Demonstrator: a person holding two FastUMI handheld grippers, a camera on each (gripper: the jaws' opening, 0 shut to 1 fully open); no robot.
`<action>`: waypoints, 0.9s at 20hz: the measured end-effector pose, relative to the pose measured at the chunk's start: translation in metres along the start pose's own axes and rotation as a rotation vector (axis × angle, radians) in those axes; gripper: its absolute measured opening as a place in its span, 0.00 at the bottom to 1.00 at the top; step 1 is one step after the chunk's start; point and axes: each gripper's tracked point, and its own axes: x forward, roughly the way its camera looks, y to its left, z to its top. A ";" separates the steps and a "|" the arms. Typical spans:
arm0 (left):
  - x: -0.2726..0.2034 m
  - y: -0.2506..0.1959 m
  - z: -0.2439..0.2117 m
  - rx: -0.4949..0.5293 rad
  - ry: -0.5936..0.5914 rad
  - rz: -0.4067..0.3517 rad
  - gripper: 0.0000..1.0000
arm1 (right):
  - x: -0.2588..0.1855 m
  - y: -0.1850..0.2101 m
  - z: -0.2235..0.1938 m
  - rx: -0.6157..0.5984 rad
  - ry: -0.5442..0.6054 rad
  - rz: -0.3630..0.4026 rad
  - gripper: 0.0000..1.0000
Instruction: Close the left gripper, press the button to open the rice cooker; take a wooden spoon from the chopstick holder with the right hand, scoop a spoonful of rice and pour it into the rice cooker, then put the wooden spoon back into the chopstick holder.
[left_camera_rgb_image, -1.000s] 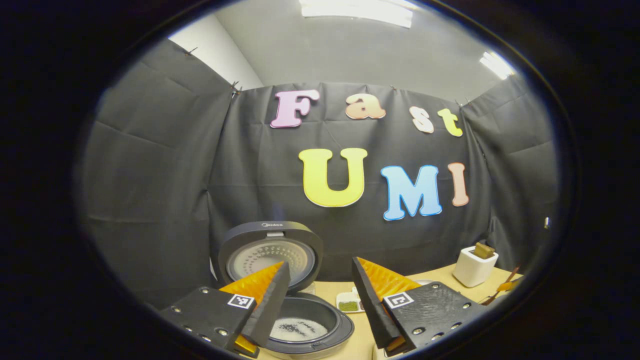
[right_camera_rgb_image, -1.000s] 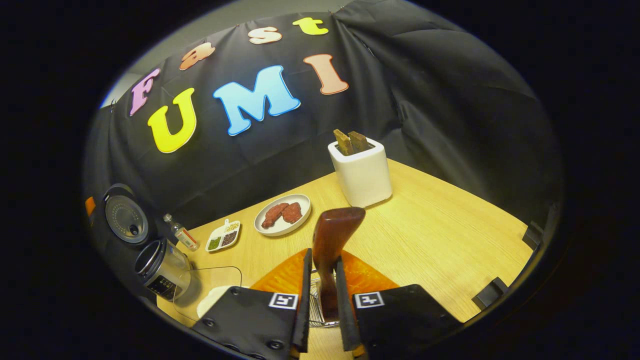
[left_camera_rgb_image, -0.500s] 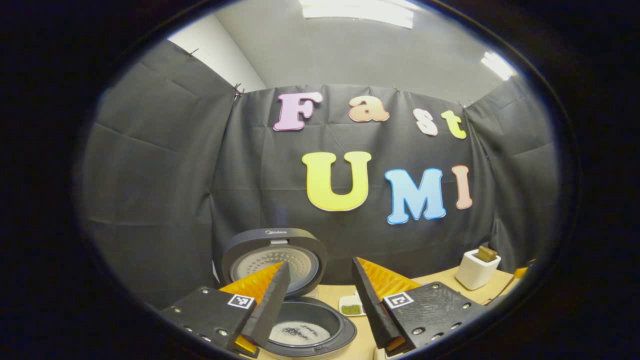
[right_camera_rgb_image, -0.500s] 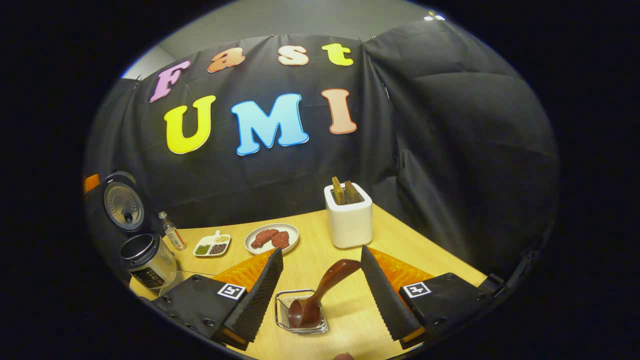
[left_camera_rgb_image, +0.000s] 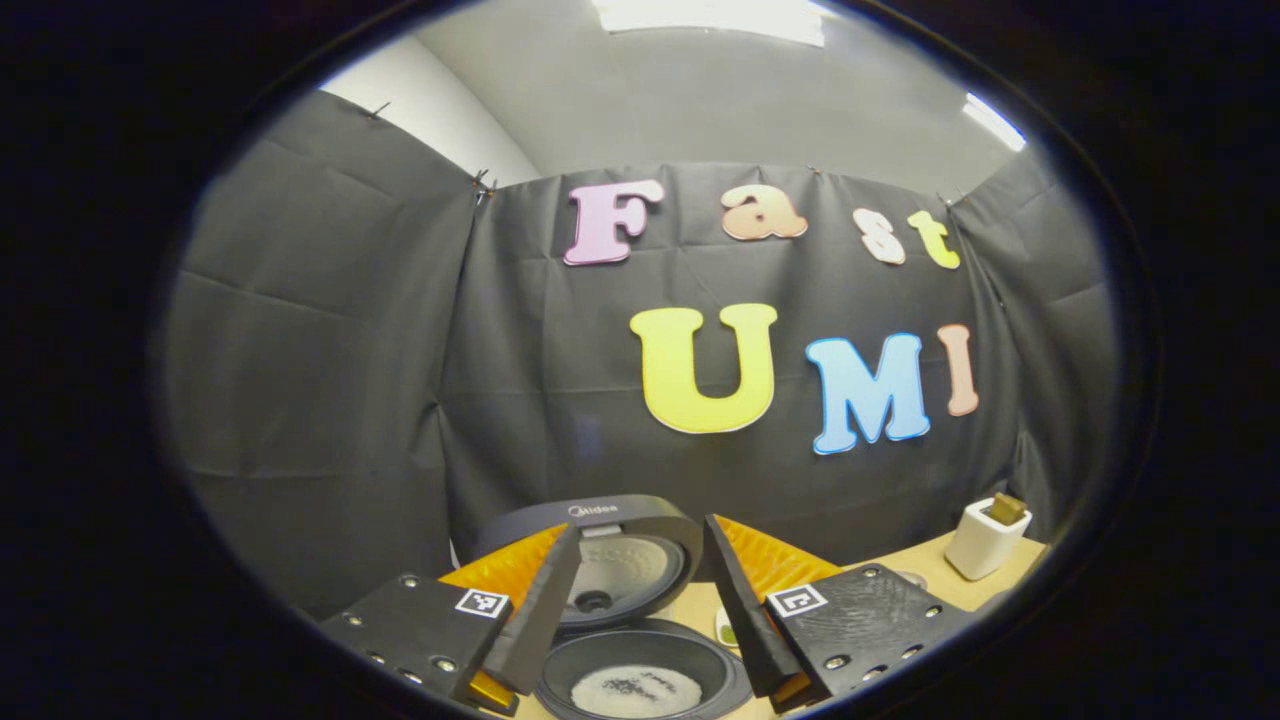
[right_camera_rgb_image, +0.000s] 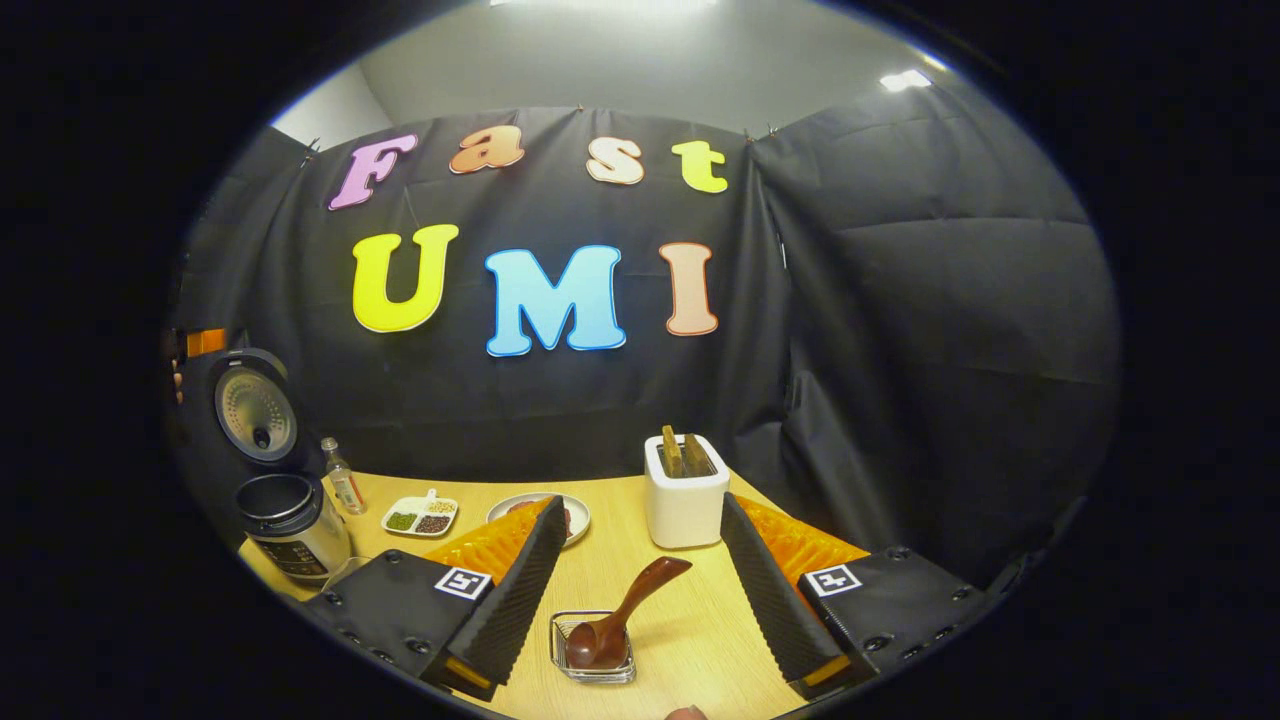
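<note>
Left gripper (left_camera_rgb_image: 640, 600) open over the lid-up cooker (left_camera_rgb_image: 640, 680), showing rice in its pot, while right gripper view shows the right gripper (right_camera_rgb_image: 640, 590) open, empty, straddling the spoon (right_camera_rgb_image: 620, 625), bowl down in the holder (right_camera_rgb_image: 592, 652), handle leaning up-right toward the toaster (right_camera_rgb_image: 685, 500).

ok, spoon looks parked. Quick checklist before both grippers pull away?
1. Spoon in holder, bowl down, handle leaning out: ok.
2. Right gripper open, clear of spoon: ok.
3. Left gripper open, holding nothing: ok.
4. Cooker lid up: ok.
5. Rice in the pot, some dark grains on top: ok.
6. Holder steady under the leaning spoon: cannot tell.
</note>
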 end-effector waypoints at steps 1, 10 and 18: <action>0.009 0.005 0.002 0.000 0.004 0.005 0.77 | -0.001 0.001 0.000 -0.003 -0.002 -0.005 0.98; 0.090 0.031 0.009 0.008 -0.008 0.023 0.79 | -0.011 0.008 -0.009 -0.012 -0.002 -0.059 0.98; 0.136 0.060 -0.028 -0.036 0.060 0.085 0.77 | -0.020 0.009 -0.012 -0.019 0.013 -0.090 0.98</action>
